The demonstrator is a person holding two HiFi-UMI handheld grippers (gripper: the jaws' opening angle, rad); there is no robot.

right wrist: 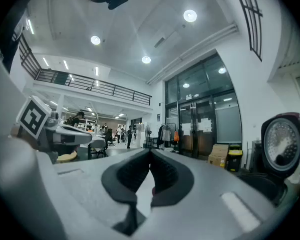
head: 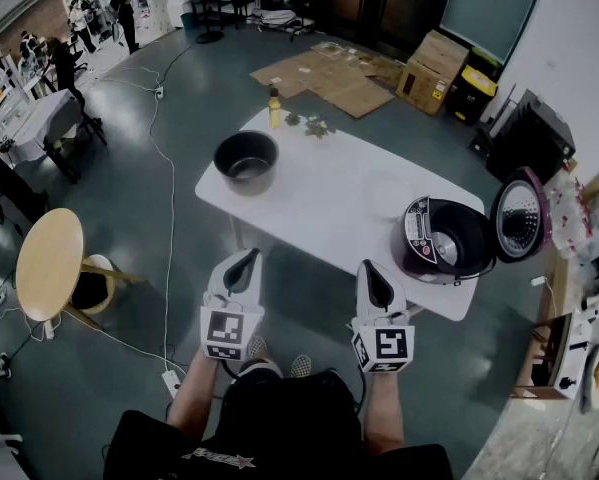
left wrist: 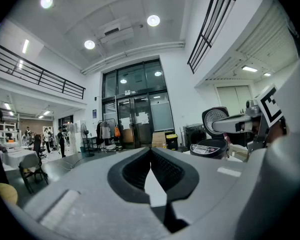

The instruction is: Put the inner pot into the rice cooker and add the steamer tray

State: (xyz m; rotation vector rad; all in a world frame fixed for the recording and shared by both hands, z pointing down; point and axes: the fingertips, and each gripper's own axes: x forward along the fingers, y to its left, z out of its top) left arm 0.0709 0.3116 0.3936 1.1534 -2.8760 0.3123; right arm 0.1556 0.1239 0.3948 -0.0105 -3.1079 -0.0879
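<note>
1. One inner pot (head: 246, 160), dark and empty, stands upright at the left end of the white table (head: 319, 203), a little above and left of the frame's centre in the head view.
2. The rice cooker (head: 441, 240) sits at the table's right end, well apart from the pot. Its lid (head: 520, 215) is swung up and open to the right, and we see a dark hollow inside the body.
3. A faint pale round shape (head: 389, 193) lies on the table just left of the cooker; we cannot tell whether it is the steamer tray.
4. The left gripper (head: 247, 258) hangs low in the frame, short of the table's near edge. Its jaws are pressed together with nothing between them.
5. The right gripper (head: 370, 270) sits beside it, lower centre-right, also short of the table. We see its jaws closed tight as well and gripping nothing.
6. At the table's far edge stand a small yellow bottle (head: 274, 108) and some small dark bits (head: 312, 124).
7. Flattened cardboard (head: 329, 78) lies on the floor beyond, at upper centre, and a round wooden table (head: 49, 263) stands at the left edge.
</note>
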